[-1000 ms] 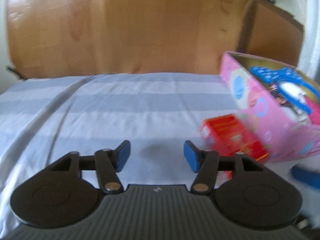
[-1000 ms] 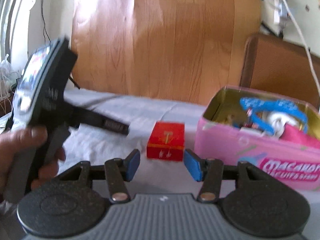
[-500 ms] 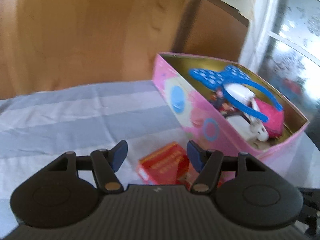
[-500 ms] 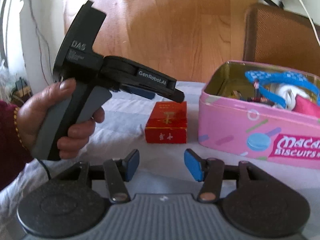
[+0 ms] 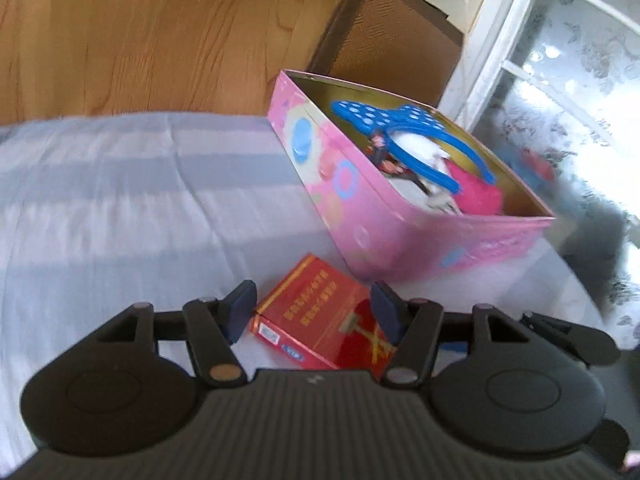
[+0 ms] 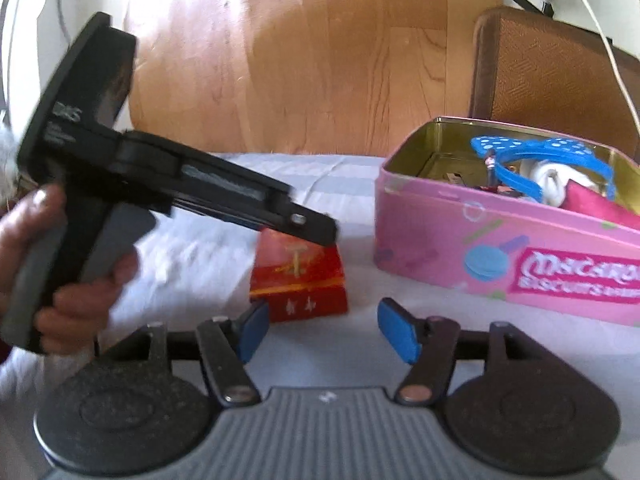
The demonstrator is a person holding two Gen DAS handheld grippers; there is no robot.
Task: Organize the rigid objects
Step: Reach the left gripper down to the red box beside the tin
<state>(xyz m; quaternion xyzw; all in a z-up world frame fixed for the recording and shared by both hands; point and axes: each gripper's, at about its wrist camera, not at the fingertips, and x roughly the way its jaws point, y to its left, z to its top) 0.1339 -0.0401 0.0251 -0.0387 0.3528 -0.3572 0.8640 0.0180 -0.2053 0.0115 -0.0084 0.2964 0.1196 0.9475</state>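
A red box point(image 5: 320, 312) lies on the striped sheet beside an open pink biscuit tin point(image 5: 360, 216). The tin holds a blue dotted headband point(image 5: 400, 120) and other small items. My left gripper point(image 5: 314, 308) hangs tilted down over the box. Its jaws are closing with the box between them, and the pads do not visibly press on it. In the right wrist view, a hand point(image 6: 36, 248) holds the left gripper point(image 6: 320, 232) above the red box point(image 6: 300, 280). My right gripper point(image 6: 326, 334) sits just short of the box, jaws opening on nothing, with the tin point(image 6: 440, 240) at the right.
A wooden headboard point(image 6: 320, 60) rises behind the bed. A brown padded panel point(image 6: 552, 68) stands behind the tin, with a white cable point(image 6: 612, 52) hanging over it. A window point(image 5: 560, 80) is at the right. The grey-striped sheet point(image 5: 120, 200) stretches away to the left.
My left gripper swung right from the bare sheet and tipped down over the red box, now between its jaws. The right gripper's jaws have spread wider; the right hand stayed put.
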